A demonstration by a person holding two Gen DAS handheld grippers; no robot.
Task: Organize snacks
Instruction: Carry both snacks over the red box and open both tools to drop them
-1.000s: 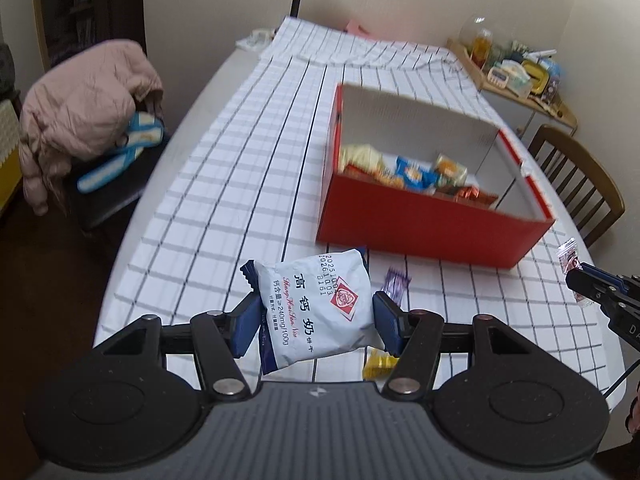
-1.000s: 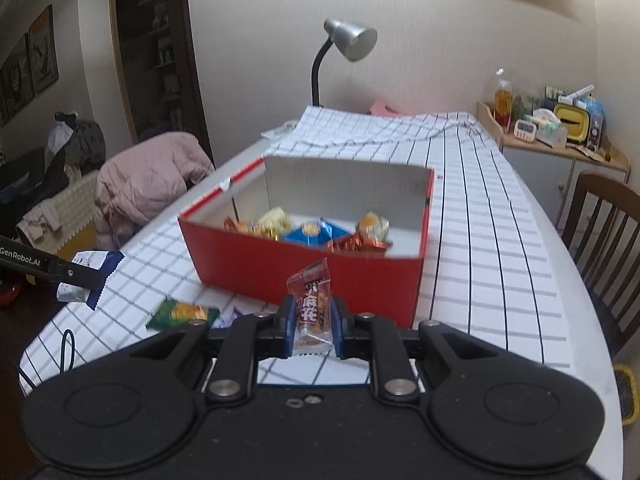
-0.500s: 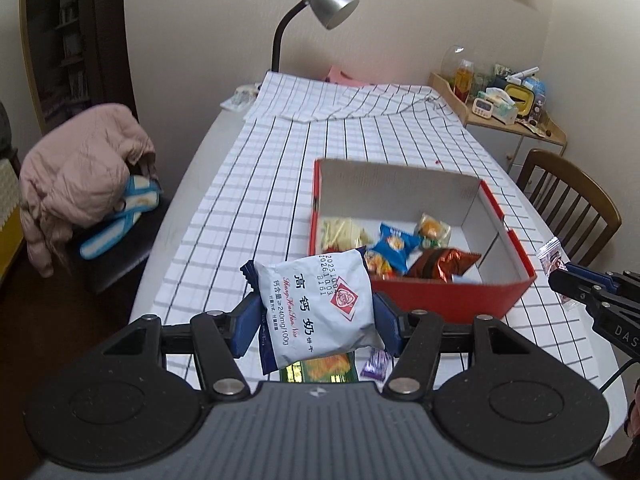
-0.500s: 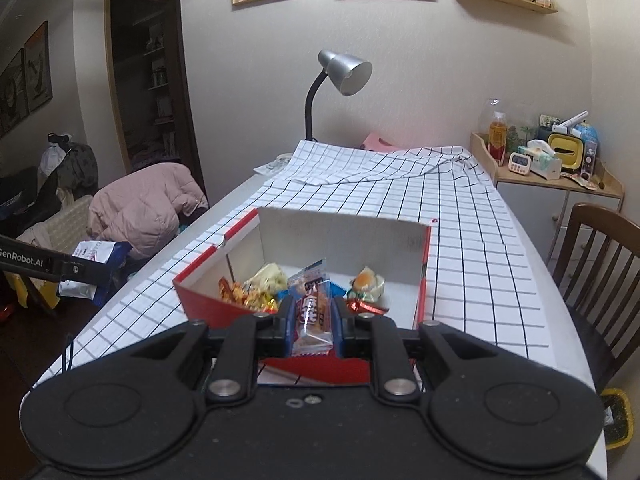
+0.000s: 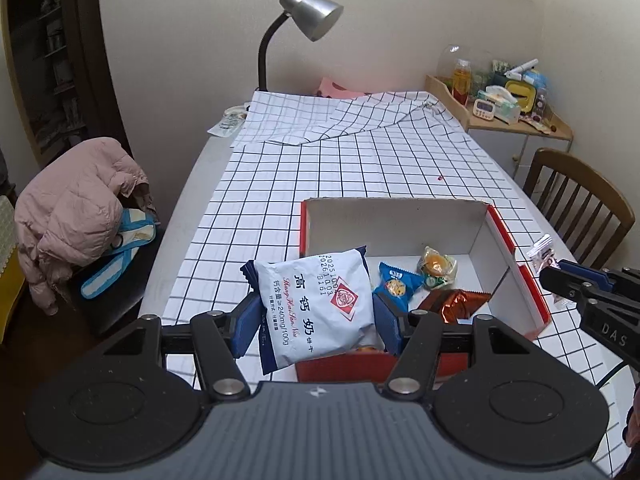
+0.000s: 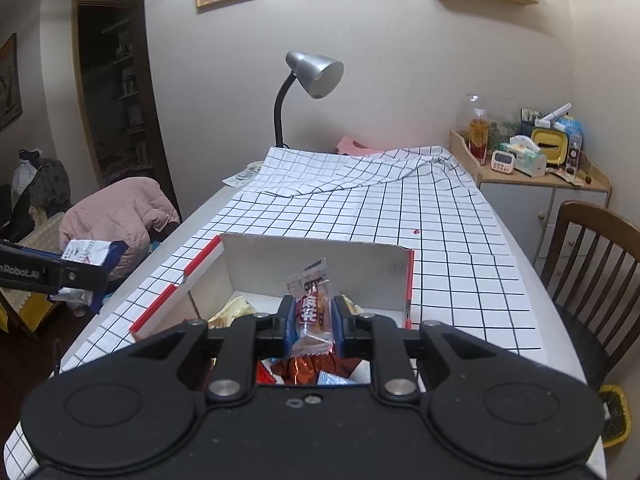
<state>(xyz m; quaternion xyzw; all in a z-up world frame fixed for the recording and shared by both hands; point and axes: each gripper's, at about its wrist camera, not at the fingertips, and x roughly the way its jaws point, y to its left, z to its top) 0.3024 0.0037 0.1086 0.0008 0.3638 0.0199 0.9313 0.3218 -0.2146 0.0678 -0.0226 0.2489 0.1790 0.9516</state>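
Two grippers are loaded. Left gripper [image 5: 316,316]: jaws clamped on a white and navy biscuit packet [image 5: 316,306] with red Chinese print, held flat between the blue pads [image 5: 246,324]. Right gripper [image 6: 312,320]: jaws closed narrowly on a small clear-wrapped red snack [image 6: 311,308], standing upright between them.

Directly beyond and below both sets of jaws sits the red cardboard box [image 5: 524,280], white inside, on the checked tablecloth [image 5: 360,168]. Inside it, just past the left jaws: a blue packet [image 5: 394,284], a copper-foil packet [image 5: 456,304] and a clear-wrapped yellow pastry [image 5: 436,266]. The near wall of the box is partly hidden by each gripper body.

To the right of the left jaws, the right gripper's tip shows. Farther off: a wooden chair [image 5: 580,204], a pink jacket [image 5: 76,208] left, and a grey desk lamp [image 5: 308,16] at the far end.
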